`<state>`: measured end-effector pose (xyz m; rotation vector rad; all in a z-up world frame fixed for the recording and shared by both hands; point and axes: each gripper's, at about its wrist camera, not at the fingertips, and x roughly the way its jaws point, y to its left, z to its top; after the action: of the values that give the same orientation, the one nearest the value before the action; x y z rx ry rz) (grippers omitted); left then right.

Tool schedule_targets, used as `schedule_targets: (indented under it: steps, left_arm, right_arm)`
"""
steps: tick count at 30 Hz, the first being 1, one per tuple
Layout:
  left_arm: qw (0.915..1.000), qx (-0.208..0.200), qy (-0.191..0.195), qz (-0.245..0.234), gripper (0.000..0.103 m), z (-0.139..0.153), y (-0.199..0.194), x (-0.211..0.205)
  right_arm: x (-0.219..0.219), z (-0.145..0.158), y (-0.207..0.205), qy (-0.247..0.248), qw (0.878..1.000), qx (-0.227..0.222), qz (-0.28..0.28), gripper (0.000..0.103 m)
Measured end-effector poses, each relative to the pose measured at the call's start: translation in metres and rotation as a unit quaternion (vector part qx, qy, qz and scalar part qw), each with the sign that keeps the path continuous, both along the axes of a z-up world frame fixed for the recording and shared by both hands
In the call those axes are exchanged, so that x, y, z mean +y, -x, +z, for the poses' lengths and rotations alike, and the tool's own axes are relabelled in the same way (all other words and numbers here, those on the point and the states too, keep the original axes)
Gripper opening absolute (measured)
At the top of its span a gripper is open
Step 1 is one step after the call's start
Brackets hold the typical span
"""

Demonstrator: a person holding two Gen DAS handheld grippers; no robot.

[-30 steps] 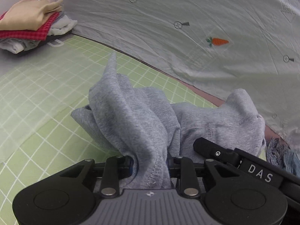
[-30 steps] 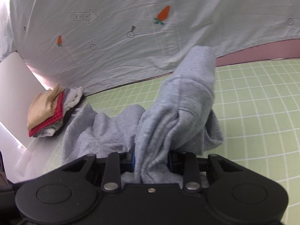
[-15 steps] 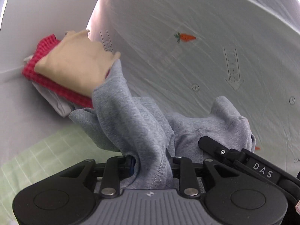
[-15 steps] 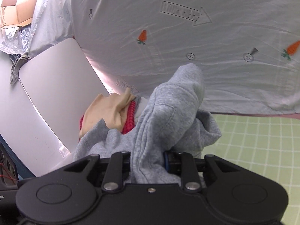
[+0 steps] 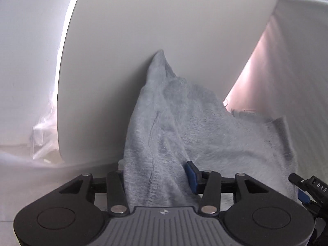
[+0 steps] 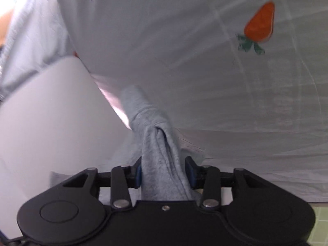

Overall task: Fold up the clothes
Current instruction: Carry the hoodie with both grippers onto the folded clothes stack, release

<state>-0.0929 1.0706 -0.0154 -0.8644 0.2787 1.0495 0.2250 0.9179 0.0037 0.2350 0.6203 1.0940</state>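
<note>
A grey fleece garment (image 5: 184, 135) hangs bunched between both grippers. My left gripper (image 5: 156, 179) has its jaws spread wider, with a thick fold of the grey cloth still between the blue pads (image 5: 190, 176). My right gripper (image 6: 164, 172) has its jaws set apart too, with a twisted fold of the same garment (image 6: 157, 143) between them. The tip of the right gripper (image 5: 307, 186) shows at the lower right of the left wrist view. The stack of folded clothes is out of sight.
A white upright board (image 5: 164, 41) stands close ahead of the left gripper, and it also shows in the right wrist view (image 6: 51, 123). A white cloth backdrop with a carrot print (image 6: 260, 22) hangs behind. A corner of the green grid mat (image 6: 319, 221) shows low right.
Both grippers have swung left and forward with the grey garment, past the mat and the folded stack, up close to the white board. Both jaws have widened around the cloth.
</note>
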Motion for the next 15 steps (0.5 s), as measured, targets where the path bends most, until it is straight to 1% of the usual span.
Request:
schedule_targets:
  steps: [1, 2, 3, 4, 6, 7, 8, 9, 10, 12, 15]
  left_arm:
    - [1.0, -0.002, 0.0, 0.004, 0.065, -0.005, 0.002, 0.0]
    - [0.9999, -0.003, -0.006, 0.01, 0.078, -0.007, 0.004, -0.002]
    - [0.9999, 0.002, -0.011, 0.01, 0.085, -0.007, 0.005, -0.005]
    - [0.9998, 0.008, -0.017, 0.01, 0.087, -0.006, 0.005, -0.009]
    - [0.9995, 0.019, -0.024, 0.009, 0.09, -0.004, 0.005, -0.016]
    - [0.9992, 0.028, -0.027, 0.01, 0.091, -0.001, 0.007, -0.022]
    - [0.9987, 0.039, -0.031, 0.012, 0.096, 0.002, 0.009, -0.029]
    - [0.9975, 0.055, -0.042, 0.012, 0.099, 0.005, 0.011, -0.038]
    - [0.9957, 0.071, -0.058, 0.01, 0.1, 0.007, 0.015, -0.047]
    - [0.9923, 0.098, -0.076, -0.001, 0.103, 0.012, 0.021, -0.067]
    - [0.9902, 0.107, -0.087, -0.024, 0.103, 0.01, 0.038, -0.098]
  right_arm:
    - [0.007, -0.012, -0.002, 0.029, 0.999, -0.013, -0.008, 0.049]
    - [0.013, -0.024, -0.003, 0.059, 0.998, -0.025, -0.017, 0.049]
    - [0.02, -0.036, -0.005, 0.088, 0.995, -0.038, -0.025, 0.056]
    - [0.024, -0.046, -0.006, 0.113, 0.992, -0.048, -0.033, 0.06]
    - [0.007, -0.05, -0.007, 0.113, 0.992, -0.042, -0.047, 0.078]
    - [-0.002, -0.052, -0.007, 0.113, 0.991, -0.039, -0.053, 0.081]
    - [-0.011, -0.05, -0.007, 0.113, 0.991, -0.036, -0.056, 0.084]
    - [-0.02, -0.049, -0.006, 0.113, 0.991, -0.033, -0.06, 0.087]
    - [-0.029, -0.048, -0.005, 0.114, 0.991, -0.031, -0.064, 0.089]
    - [-0.044, -0.044, 0.005, 0.125, 0.988, -0.04, -0.078, 0.1]
    - [-0.071, -0.04, 0.025, 0.133, 0.985, -0.058, -0.09, 0.102]
